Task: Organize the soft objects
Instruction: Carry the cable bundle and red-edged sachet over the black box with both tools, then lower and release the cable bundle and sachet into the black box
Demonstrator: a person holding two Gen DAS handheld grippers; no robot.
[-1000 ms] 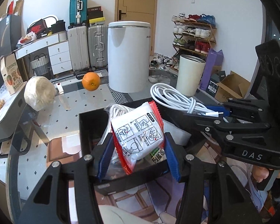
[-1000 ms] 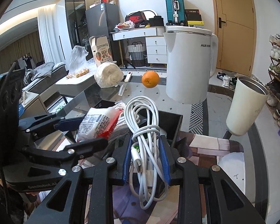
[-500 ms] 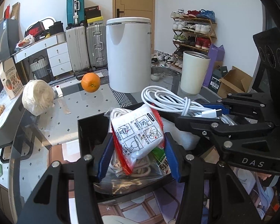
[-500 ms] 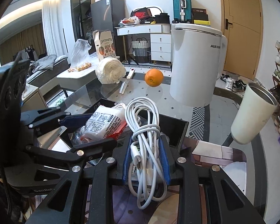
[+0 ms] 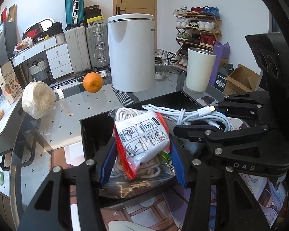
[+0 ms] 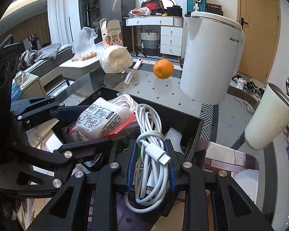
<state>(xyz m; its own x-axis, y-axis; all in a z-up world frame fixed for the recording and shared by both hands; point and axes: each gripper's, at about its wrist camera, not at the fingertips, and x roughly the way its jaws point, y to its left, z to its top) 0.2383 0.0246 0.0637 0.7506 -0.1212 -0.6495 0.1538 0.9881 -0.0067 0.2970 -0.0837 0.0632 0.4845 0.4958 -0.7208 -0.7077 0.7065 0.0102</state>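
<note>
My left gripper (image 5: 141, 144) is shut on a white and red printed packet (image 5: 142, 134) and holds it over a black box (image 5: 94, 132); the packet also shows in the right wrist view (image 6: 102, 118). A clear bag of beige rope (image 5: 144, 170) lies in the box under it. My right gripper (image 6: 150, 150) is shut on a coiled white charging cable (image 6: 152, 134), held over the box's near right side (image 6: 194, 132). The cable also shows in the left wrist view (image 5: 194, 114). The two grippers are side by side.
On the glass table (image 5: 67, 119) stand a tall white appliance (image 5: 132, 53), a cream tumbler (image 5: 199, 70), an orange (image 5: 92, 82) and a white wrapped bundle (image 5: 37, 100). A knife (image 6: 132, 73) lies by the bundle. Suitcases, drawers and a shoe rack stand behind.
Both grippers have risen and drawn back a little with their loads. The box now sits lower in both views, and the rope bag under the packet is more exposed.
</note>
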